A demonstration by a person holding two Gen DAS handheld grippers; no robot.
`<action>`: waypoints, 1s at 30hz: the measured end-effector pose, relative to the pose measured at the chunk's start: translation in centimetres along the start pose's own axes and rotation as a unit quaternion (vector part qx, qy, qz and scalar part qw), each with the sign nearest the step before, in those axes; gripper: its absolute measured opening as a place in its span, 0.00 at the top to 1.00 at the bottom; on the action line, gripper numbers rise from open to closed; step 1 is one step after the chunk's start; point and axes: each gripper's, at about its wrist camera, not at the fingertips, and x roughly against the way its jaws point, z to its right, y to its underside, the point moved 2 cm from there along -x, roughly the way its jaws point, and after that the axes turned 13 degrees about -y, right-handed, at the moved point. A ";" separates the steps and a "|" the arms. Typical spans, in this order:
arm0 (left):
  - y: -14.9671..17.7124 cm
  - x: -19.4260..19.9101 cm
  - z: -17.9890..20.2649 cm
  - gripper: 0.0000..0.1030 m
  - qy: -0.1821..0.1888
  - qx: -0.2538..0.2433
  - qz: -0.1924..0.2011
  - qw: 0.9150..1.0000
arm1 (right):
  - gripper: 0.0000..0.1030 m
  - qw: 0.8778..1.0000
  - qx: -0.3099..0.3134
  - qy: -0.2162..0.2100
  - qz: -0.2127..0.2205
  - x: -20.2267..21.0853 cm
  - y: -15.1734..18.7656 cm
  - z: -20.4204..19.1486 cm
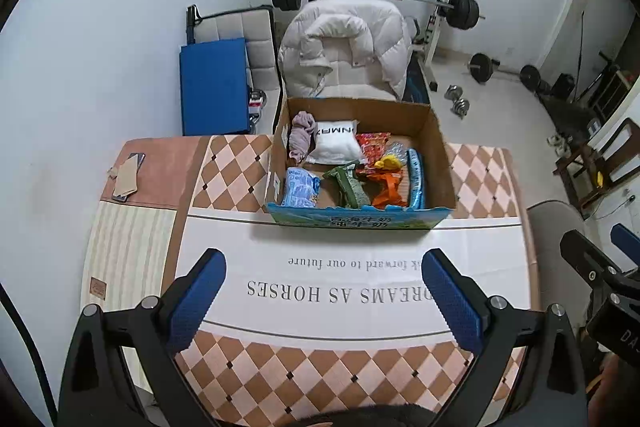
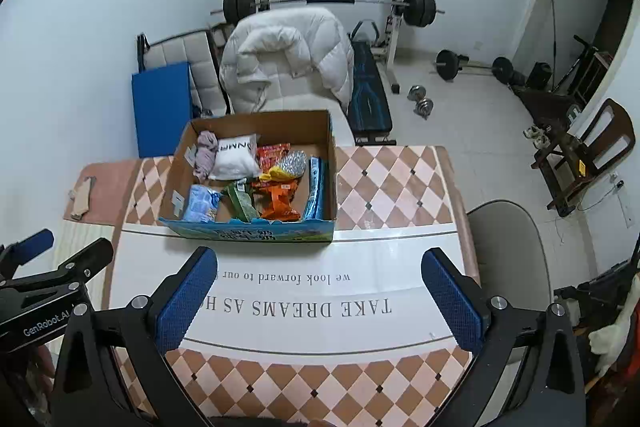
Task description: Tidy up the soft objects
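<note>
A cardboard box (image 1: 438, 147) was set on the worktop (image 1: 484, 179) toward its far edge. In the box, a cloth (image 1: 301, 135) lay at the far left with a pillow (image 1: 335, 143) just beside it on the right; snack packets (image 1: 384, 183) were gathered nearer the front. Behind the box, a jacket (image 1: 344, 43) was draped over a chair.

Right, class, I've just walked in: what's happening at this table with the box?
A person holds two grippers, left and right, both open and empty above the table. Neither touches anything. The cardboard box ahead holds soft things: a white pillow, pink cloth and snack packets.
</note>
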 end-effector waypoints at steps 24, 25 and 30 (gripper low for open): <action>1.1 8.4 -1.1 0.02 -0.013 0.000 0.084 0.996 | 0.00 0.998 0.024 -0.010 0.064 12.3 2.5 -2.2; 1.2 8.5 -1.0 0.02 -0.012 -0.003 0.085 0.996 | 0.00 0.998 0.023 -0.012 0.064 12.3 2.3 -2.2; 0.8 8.7 -0.5 0.00 -0.019 -0.007 0.104 0.994 | 0.00 0.997 0.024 0.010 0.072 11.7 1.5 -2.1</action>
